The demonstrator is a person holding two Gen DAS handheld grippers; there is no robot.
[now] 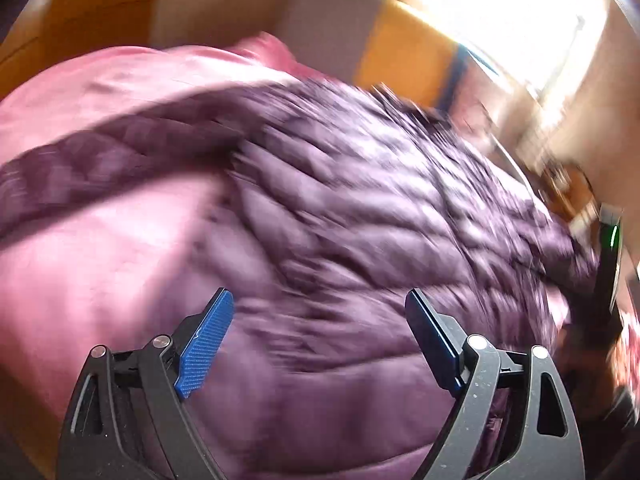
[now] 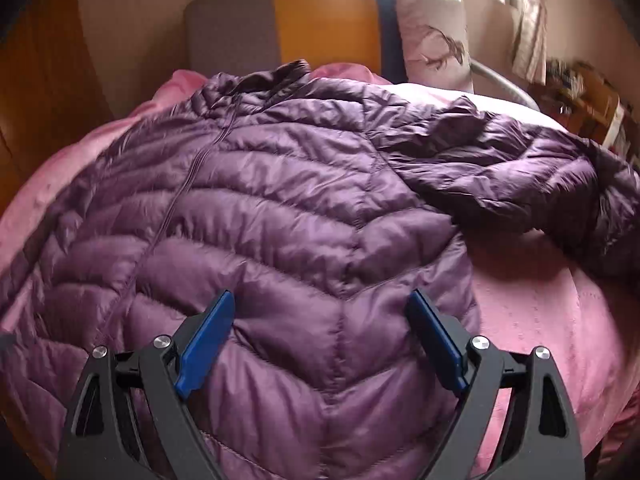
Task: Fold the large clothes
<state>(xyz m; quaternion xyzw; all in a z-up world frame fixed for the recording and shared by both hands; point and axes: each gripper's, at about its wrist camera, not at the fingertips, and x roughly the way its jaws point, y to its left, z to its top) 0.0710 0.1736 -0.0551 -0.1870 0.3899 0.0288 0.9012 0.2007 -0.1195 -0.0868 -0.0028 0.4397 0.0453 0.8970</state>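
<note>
My left gripper (image 1: 320, 300) spread wide | my right gripper (image 2: 322, 300) spread wide | purple jacket (image 2: 280, 200) flat on pink bedspread (image 2: 540, 300)

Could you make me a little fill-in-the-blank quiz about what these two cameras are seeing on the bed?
1. The quilted jacket is colored ____.
2. It lies spread on a ____ bedspread.
3. The right gripper has its two blue fingers ____, holding nothing.
4. Behind the jacket, a ____ with a printed picture leans at the head of the bed.

Missing words: purple; pink; open; pillow
</note>
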